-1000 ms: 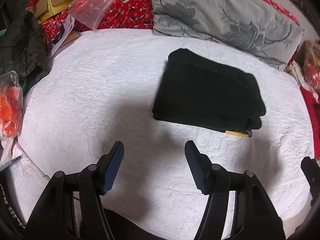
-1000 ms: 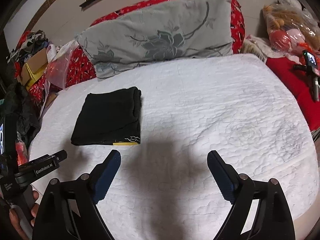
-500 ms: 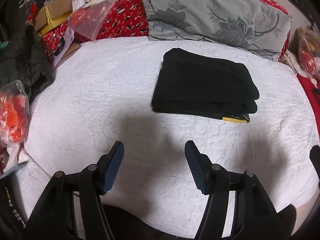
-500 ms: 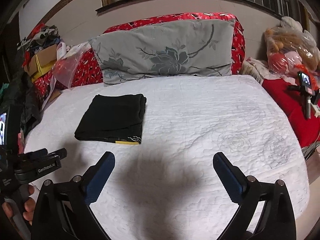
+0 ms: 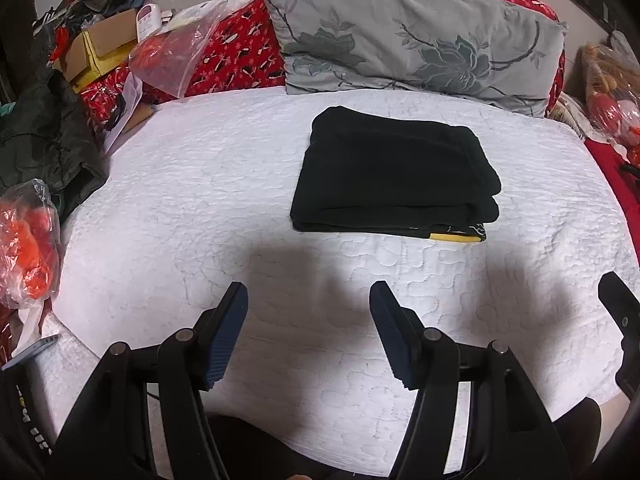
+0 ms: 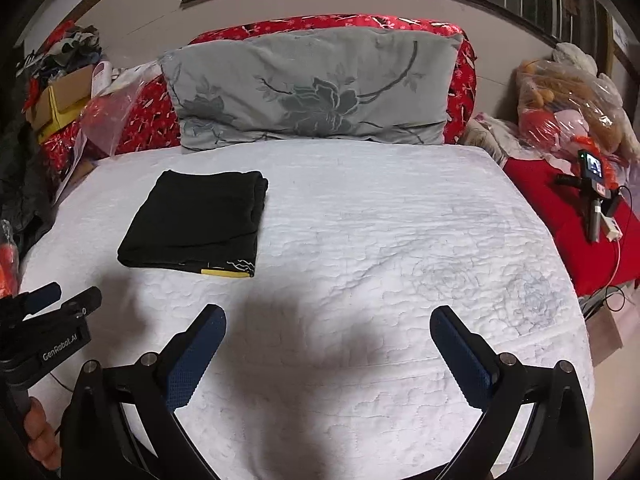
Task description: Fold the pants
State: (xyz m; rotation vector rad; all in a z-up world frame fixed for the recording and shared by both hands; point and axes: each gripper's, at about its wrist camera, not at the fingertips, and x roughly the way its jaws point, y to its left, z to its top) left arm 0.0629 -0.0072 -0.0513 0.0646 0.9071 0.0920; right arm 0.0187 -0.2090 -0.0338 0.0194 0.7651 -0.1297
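Pants (image 5: 394, 178) lie as a compact black rectangle on the bed (image 5: 200, 208), in the half toward the pillow (image 5: 416, 38) and nearer the bed's left edge than its right; in the right wrist view they (image 6: 200, 222) sit well to the left. The layers stack squarely, with a yellow strip (image 5: 454, 236) showing at the near right corner, so the fold looks finished and the bundle seems left there simply as its resting place. The bed offers wide bare quilt on the pants' right side and along the near edge, giving free room for either tool. Its left edge is crowded by bags (image 5: 30, 232) and a box (image 5: 100, 46), so that side looks tighter. The pillow leans at the head edge, just behind the pants but not touching them. The left tool (image 5: 308, 304) hangs over the near edge, jaws spread, holding nothing, well apart from the pants. The right tool (image 6: 328, 328) is likewise spread wide and empty over the near edge.
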